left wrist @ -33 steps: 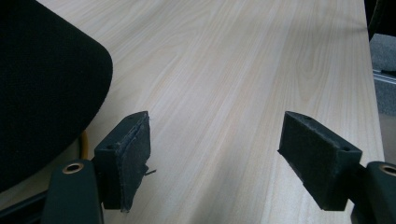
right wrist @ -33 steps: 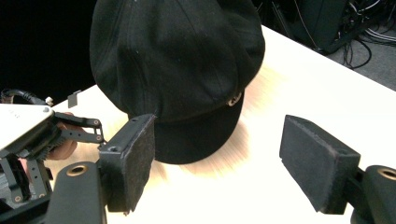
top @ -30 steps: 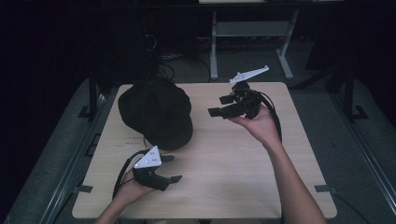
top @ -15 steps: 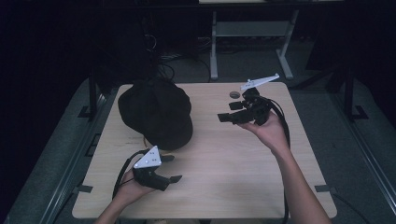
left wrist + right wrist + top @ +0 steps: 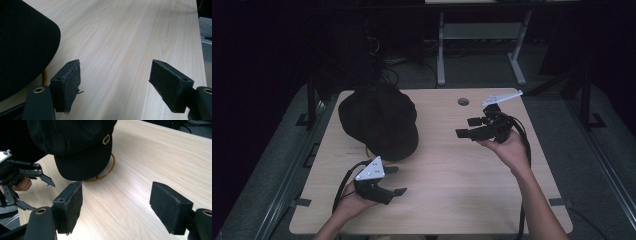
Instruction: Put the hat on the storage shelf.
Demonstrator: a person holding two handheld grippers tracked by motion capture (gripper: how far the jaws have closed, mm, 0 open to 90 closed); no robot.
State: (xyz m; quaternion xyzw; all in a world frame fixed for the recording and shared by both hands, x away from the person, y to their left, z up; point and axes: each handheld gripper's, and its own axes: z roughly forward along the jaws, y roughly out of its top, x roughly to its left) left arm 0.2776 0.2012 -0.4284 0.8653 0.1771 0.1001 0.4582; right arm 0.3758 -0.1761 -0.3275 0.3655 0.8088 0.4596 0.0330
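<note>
Tongs point(image 5: 393, 181) low, right tongs point(image 5: 467, 127) raised

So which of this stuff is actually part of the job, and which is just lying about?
In play:
black cap
brown ring under its brim
left gripper, open
right gripper, open

Lying about:
table's cable hole
desk frame behind

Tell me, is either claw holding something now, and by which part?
Nothing is held: left claw and right claw are open and empty, apart from the black cap.
</note>
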